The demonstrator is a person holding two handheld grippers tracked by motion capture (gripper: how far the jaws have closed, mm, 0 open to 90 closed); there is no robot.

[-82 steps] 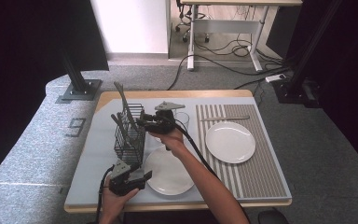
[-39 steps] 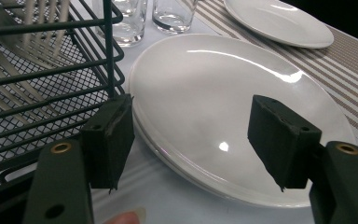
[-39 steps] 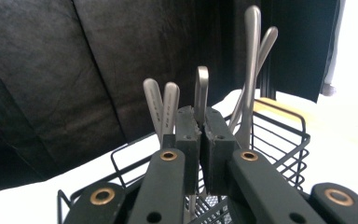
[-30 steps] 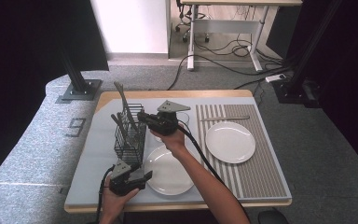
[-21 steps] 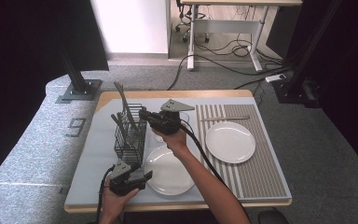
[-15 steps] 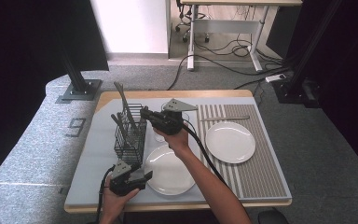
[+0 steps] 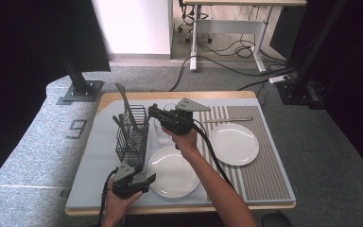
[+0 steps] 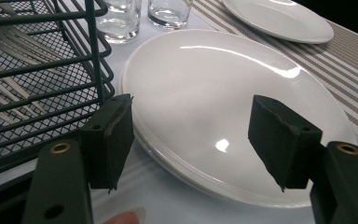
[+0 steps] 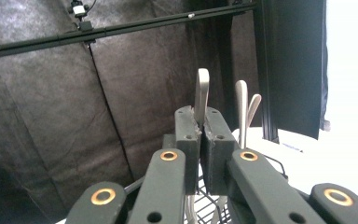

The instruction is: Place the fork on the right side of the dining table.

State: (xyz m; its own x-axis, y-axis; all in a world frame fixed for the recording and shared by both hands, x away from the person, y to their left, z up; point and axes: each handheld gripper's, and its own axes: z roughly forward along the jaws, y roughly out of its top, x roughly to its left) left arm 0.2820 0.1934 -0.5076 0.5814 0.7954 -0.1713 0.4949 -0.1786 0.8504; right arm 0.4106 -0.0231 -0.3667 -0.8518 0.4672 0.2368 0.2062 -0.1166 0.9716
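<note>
right gripper (image 9: pixel 199 128) pinching a utensil handle (image 9: pixel 202 91) above the wire caddy (image 7: pixel 132 135); left gripper (image 8: pixel 191 140) spread over a white plate (image 8: pixel 223 107).

no brand or label can be read on the things in hand; a grey figure like a "9" (image 7: pixel 77 128) shows on the covering beside the table (image 7: pixel 94 161). the right gripper's fingers (image 9: pixel 186 140) are pressed together on the flat pale handle, which rises straight up from between the tips; two more handles (image 9: pixel 244 109) stand just beside them, and the caddy's mesh lies below. the left gripper's fingers (image 8: pixel 109 137) are wide apart and hold nothing, the plate's near rim lying between and just past the tips, the caddy just beside one finger. two glasses (image 8: pixel 142 14) stand beyond the plate, well apart from the fingers.
</note>
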